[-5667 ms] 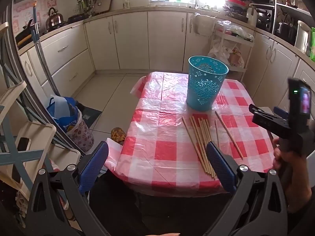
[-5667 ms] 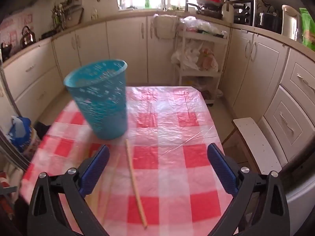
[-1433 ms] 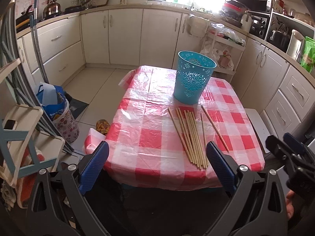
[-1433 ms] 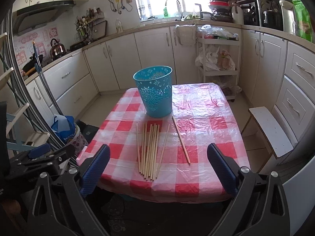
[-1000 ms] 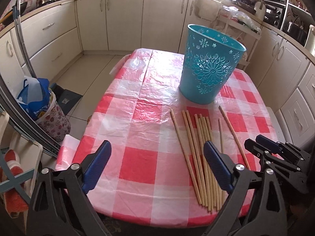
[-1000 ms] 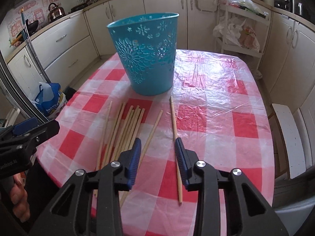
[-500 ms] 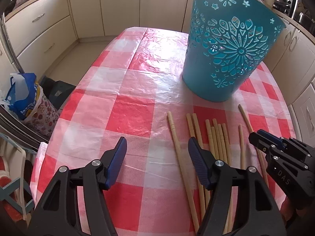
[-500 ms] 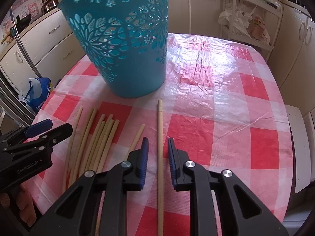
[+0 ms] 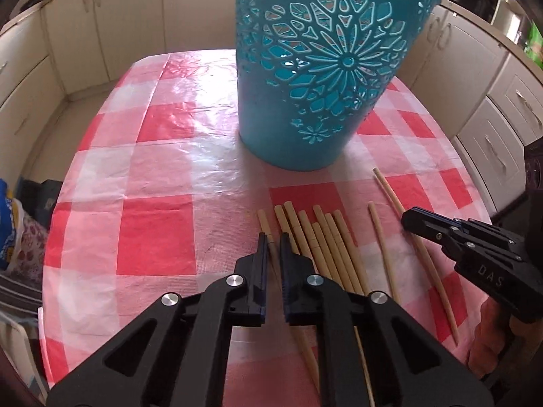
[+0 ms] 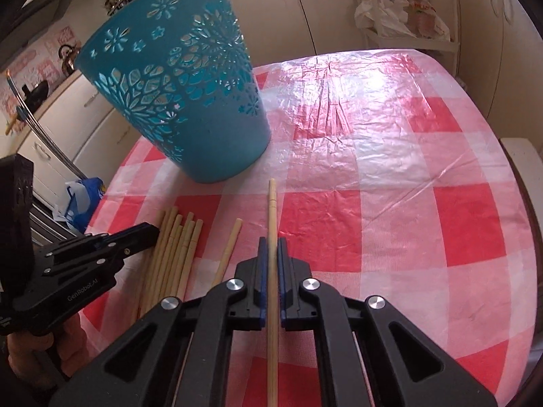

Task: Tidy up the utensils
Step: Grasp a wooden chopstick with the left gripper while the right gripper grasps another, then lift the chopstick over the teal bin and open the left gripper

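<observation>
Wooden chopsticks (image 9: 325, 247) lie in a loose row, lower centre of the left view, on the checked surface (image 9: 156, 234) just before the teal basket (image 9: 319, 78). Right gripper (image 10: 269, 240) narrowed around the lone outer stick (image 10: 271, 203); left gripper (image 9: 273, 237) narrowed on the leftmost stick (image 9: 264, 224), contact hard to confirm. Risks: thin round sticks may roll or pivot out; slick plastic cover may bunch; neighbours may scatter.

Both grippers were matte black plastic with blue pads lining the fingers (image 9: 259, 271) and round silver screws behind the jaws; the left gripper (image 10: 154, 229) read "GenRobot.AI", the right gripper (image 9: 405, 217) "DAS"
</observation>
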The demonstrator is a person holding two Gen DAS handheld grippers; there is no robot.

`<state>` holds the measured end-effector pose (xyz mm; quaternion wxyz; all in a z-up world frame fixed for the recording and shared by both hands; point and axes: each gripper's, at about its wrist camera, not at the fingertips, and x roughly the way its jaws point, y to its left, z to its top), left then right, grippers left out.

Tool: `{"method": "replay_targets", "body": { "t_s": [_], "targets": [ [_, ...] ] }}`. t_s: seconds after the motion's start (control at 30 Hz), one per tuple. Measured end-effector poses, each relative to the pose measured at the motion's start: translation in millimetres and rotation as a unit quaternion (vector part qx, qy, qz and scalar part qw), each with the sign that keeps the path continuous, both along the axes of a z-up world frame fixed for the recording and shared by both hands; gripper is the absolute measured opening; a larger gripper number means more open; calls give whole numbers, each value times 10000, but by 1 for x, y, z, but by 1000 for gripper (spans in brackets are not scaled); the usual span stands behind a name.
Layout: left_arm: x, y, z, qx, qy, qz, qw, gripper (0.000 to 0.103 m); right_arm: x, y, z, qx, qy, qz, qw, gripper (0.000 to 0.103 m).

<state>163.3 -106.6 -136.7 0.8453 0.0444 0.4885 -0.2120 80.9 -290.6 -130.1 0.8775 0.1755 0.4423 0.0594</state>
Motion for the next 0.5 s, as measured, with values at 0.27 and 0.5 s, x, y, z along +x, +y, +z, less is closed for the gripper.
{"method": "replay_targets", "body": {
  "t_s": [0.27, 0.5],
  "targets": [
    [4, 7, 5, 45, 266, -246, 9993, 6, -3, -16, 0, 531, -194, -159, 9983, 6],
    [8, 2, 8, 361, 385, -179, 9984, 7, -3, -15, 1, 506, -242, -146, 9983, 6]
  ]
}}
